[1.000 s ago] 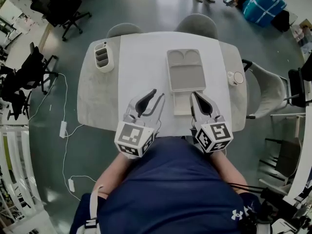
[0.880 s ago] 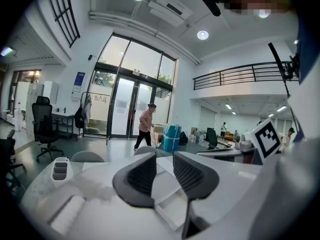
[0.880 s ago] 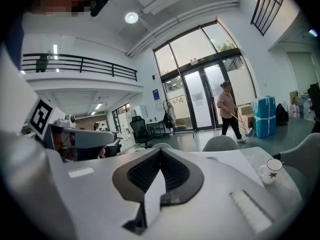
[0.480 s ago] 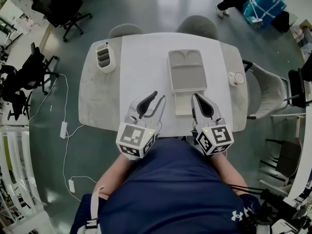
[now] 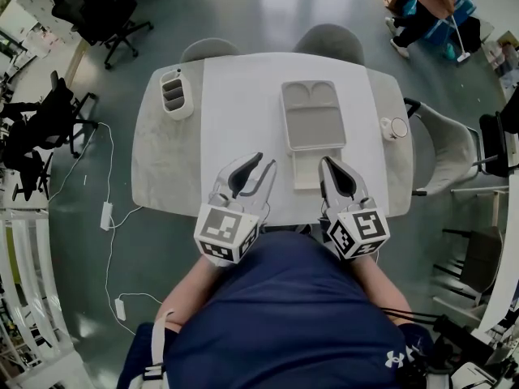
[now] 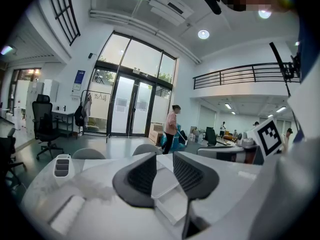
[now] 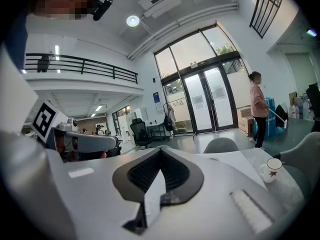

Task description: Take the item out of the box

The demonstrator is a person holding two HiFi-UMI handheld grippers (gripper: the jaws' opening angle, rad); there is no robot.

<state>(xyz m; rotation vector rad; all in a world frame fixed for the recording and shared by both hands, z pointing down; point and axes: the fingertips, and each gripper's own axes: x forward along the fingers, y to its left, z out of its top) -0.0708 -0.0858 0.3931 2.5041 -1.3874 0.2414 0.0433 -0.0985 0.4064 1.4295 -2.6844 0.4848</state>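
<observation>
Both grippers hung low over the near edge of the grey tabletop (image 5: 162, 152), noses aimed up the table. That looked like a ready stance, square to the work and gripping nothing. The left gripper (image 5: 263, 159) had its fingers spread, with daylight between them. The right gripper (image 5: 327, 160) had its fingers pressed tip to tip, with nothing pinched.

The pale grey rectangular box with moulded compartments (image 5: 313, 116) lay flat ahead of both sets of fingers. It sat well beyond the tips, nearer the right pair's line than the left's. A smaller white shallow rectangular tray (image 5: 306, 173) butted against the box's near edge. It sat in the gap between the two grippers, just beside the right fingers, and no finger touched it.

The item itself could not be picked out in any view. I'd say this pose fitted hands poised to go in, or hands drawn back clear of the box.
</observation>
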